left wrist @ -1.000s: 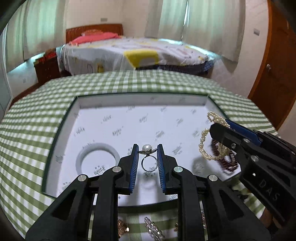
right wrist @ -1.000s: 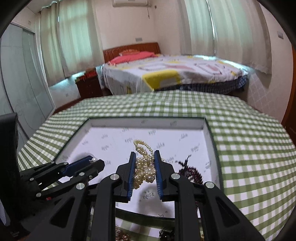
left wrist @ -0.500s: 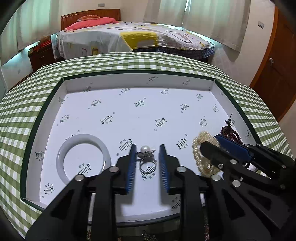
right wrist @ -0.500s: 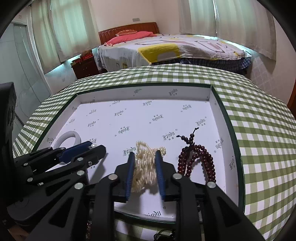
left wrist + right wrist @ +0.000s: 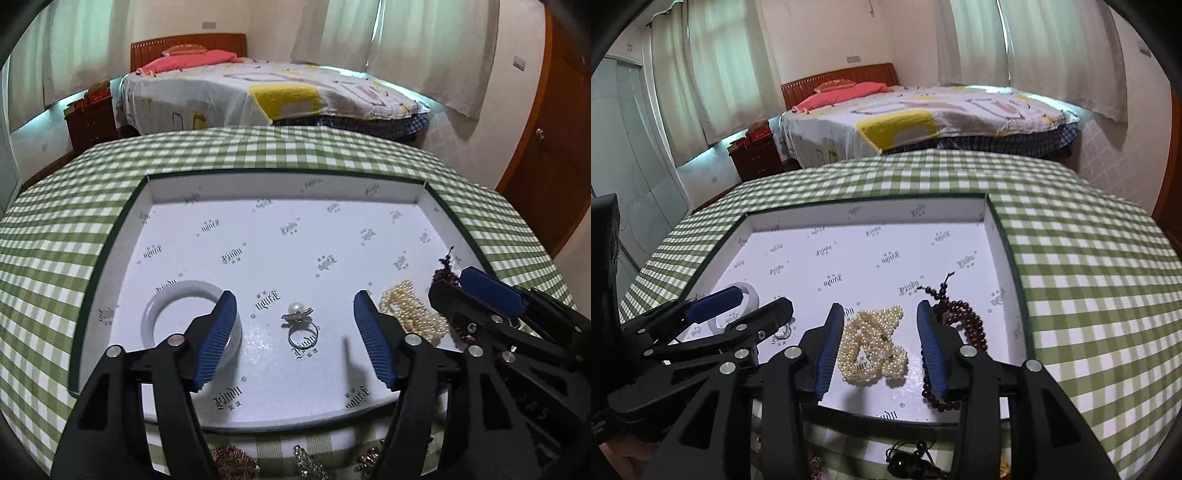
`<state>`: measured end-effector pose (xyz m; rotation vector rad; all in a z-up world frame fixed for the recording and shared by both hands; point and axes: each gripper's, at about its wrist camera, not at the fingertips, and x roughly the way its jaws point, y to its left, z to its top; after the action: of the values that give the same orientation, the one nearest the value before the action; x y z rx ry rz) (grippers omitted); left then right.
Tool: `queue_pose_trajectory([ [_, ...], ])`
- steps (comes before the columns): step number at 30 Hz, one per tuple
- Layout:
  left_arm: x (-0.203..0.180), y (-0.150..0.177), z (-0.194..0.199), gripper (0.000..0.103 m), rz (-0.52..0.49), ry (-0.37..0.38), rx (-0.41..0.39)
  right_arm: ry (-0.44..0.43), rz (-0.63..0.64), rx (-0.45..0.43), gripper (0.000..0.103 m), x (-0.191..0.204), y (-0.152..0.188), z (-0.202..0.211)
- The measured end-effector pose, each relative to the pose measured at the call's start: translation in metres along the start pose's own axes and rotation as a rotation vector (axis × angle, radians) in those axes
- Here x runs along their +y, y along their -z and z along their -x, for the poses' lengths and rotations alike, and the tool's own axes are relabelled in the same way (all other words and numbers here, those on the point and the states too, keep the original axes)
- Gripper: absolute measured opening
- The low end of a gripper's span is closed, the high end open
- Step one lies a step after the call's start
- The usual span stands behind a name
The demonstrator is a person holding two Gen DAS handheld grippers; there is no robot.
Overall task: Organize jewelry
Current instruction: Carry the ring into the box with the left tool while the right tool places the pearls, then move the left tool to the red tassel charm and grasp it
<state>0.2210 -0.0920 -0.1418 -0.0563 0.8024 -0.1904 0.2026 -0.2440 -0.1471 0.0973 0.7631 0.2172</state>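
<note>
Fingers of the left gripper (image 5: 295, 332) and right gripper (image 5: 881, 343) are spreading, released. Inside the tray (image 5: 110, 266) on the checked counter (image 5: 258, 151): a stiff, slick, breakable bangle (image 5: 162, 295) at 9 o'clock; limp, heavy-ish pearl strands (image 5: 873, 343) at 3, best pinched mid-bunch; a tiny, light pearl ring (image 5: 301, 325) at centre, best taken across its band.

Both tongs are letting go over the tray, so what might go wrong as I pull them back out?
1. The right tongs are opening around the pearl strand; a pad also lies over the dark bead bracelet and might drag it.
2. The left tongs are opening; one pad overlaps the white bangle and may nudge it.
3. The pearl ring lies loose and may roll.
</note>
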Motion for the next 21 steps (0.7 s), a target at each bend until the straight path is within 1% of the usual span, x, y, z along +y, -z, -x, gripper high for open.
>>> queue_pose_trajectory([
  [2, 0.001, -0.001, 0.008, 0.07, -0.001, 0.004, -0.018, 0.006, 0.003, -0.015, 0.045, 0.0, 0.0, 0.007],
  [8, 0.003, 0.006, 0.031, 0.07, -0.009, 0.008, -0.056, 0.024, 0.008, -0.048, 0.046, 0.001, 0.007, 0.029],
  [12, 0.007, 0.017, 0.049, 0.07, -0.019, -0.002, -0.079, 0.04, 0.016, -0.065, 0.046, 0.003, 0.018, 0.042],
  [16, 0.017, 0.03, 0.067, 0.07, -0.016, -0.011, -0.087, 0.044, 0.013, -0.056, 0.046, 0.003, 0.032, 0.048],
  [21, 0.036, 0.053, 0.088, 0.07, -0.026, -0.05, -0.089, 0.05, 0.013, -0.047, 0.046, 0.004, 0.048, 0.052],
])
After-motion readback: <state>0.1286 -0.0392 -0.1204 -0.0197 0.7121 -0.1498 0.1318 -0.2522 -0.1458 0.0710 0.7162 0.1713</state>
